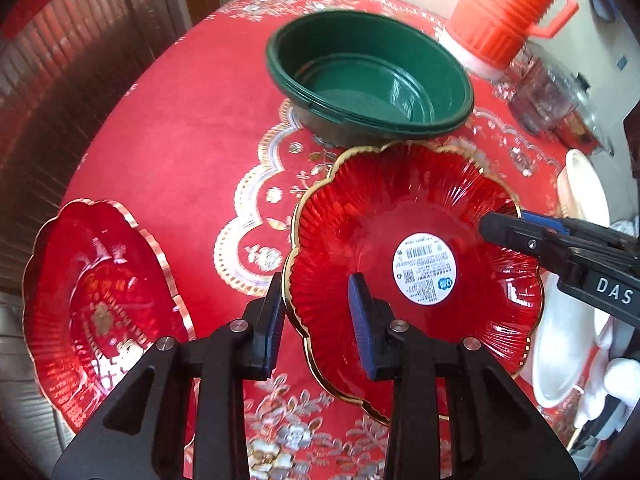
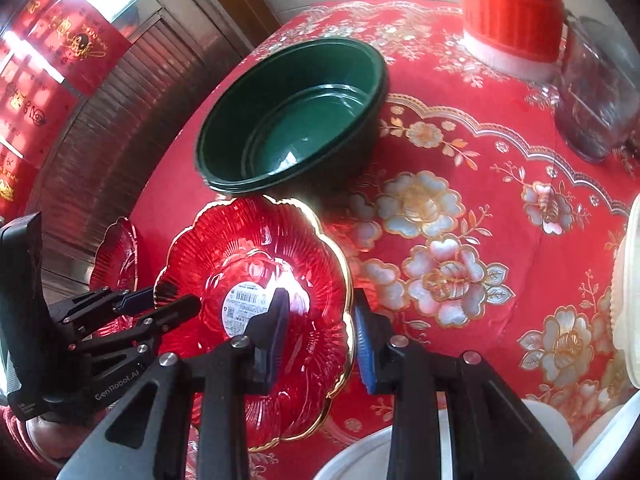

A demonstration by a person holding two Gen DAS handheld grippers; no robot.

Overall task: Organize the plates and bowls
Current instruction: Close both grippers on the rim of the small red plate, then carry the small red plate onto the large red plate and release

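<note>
Red embroidered tablecloth (image 1: pixel 180 128) everywhere, gold flowers all over it, and right in the middle of the action sat the red scalloped plate (image 1: pixel 400 208) with its gold rim and a round white sticker (image 1: pixel 425 269) at the centre. It lay just near of the stacked green bowls (image 1: pixel 372 76), with a second red plate (image 1: pixel 100 280) off to the left by the table edge. The left gripper (image 1: pixel 320 320) was spread wide, jaws straddling the plate's left rim, nothing pinched yet. The right gripper (image 2: pixel 320 336) was spread the same way across the right rim, also not closed on it.

That plate looked like ribbed glass or hard plastic: stiff, glossy, likely slippery and chip-prone at the scallops. Best bite, I'd judge, was on the rim, pads (image 1: pixel 362 320) squarely across the gold edge, one side each. An orange thermos (image 1: pixel 504 12) and white dishes (image 1: pixel 584 188) stood at the far and right edges.
</note>
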